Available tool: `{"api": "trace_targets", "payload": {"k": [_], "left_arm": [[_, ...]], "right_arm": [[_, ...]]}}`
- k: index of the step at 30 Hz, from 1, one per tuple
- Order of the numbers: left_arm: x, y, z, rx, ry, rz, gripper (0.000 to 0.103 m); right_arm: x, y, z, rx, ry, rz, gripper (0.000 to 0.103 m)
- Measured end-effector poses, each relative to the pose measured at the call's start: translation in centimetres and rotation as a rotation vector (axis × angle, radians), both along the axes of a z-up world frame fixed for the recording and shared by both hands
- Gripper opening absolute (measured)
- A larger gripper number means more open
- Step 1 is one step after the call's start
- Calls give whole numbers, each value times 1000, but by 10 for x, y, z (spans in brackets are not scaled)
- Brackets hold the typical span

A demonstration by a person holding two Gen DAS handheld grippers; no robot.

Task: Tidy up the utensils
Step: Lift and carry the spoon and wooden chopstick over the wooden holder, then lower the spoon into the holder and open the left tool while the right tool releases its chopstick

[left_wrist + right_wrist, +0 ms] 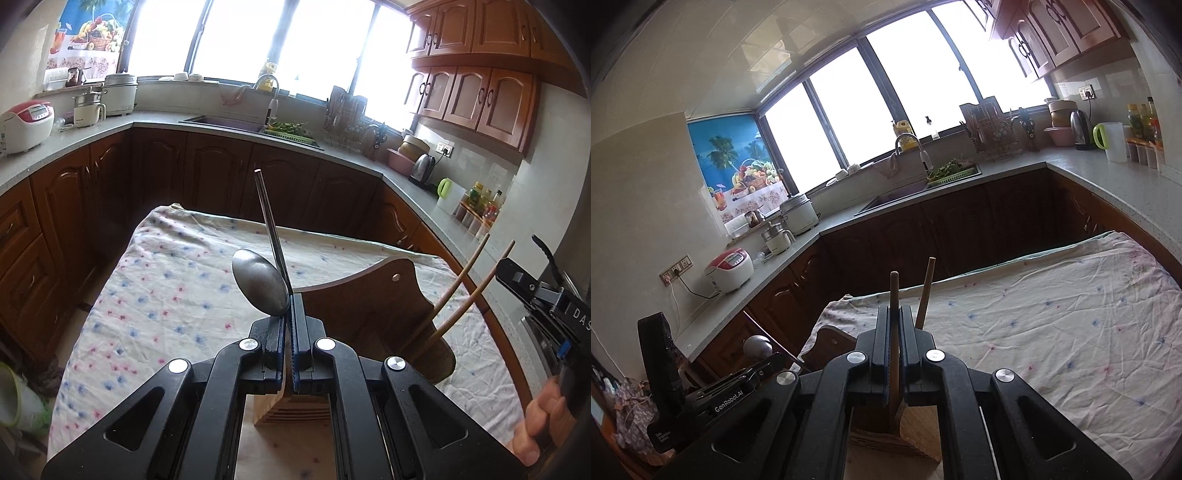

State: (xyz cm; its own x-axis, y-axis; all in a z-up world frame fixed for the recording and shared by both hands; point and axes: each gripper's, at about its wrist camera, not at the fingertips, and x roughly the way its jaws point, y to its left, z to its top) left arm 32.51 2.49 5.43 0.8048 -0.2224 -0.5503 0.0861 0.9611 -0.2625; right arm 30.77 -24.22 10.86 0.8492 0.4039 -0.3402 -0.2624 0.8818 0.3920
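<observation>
My left gripper (291, 300) is shut on a metal spoon (260, 282), bowl up, and on a slim metal stick (269, 229) that rises beside it. Below stands a wooden utensil holder (369, 295) with a slotted block (291, 410). My right gripper (894, 311) is shut on a wooden chopstick (894, 291). A second chopstick (925, 291) leans by its right finger. In the left wrist view both chopsticks (461, 280) slant down behind the holder's wall, and the right gripper (524, 284) shows at the right edge. The left gripper (738, 387) and spoon (758, 345) appear low left.
The holder sits on a table under a flowered cloth (166, 277) (1052, 332). Kitchen counters (74, 133) with a rice cooker (26, 125), sink (229, 123), kettle (423, 168) and bottles (484, 206) ring the table. A person's hand (543, 424) grips the right tool.
</observation>
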Motion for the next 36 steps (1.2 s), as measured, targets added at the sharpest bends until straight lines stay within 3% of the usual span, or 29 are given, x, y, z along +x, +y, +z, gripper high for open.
{"api": "trace_targets", "payload": {"k": [21, 30, 33, 36], "left_arm": [[4, -3, -4, -2, 35, -26, 2], [-2, -2, -1, 2, 35, -26, 4], [-5, 0, 0, 0, 35, -16, 10], [-9, 4, 2, -1, 30, -3, 24]], "right_arm": [[8, -5, -3, 6, 35, -9, 5], [5, -9, -3, 23, 40, 1, 11], [2, -11, -2, 31, 41, 2, 18], [-4, -15, -4, 44, 40, 2, 39]]}}
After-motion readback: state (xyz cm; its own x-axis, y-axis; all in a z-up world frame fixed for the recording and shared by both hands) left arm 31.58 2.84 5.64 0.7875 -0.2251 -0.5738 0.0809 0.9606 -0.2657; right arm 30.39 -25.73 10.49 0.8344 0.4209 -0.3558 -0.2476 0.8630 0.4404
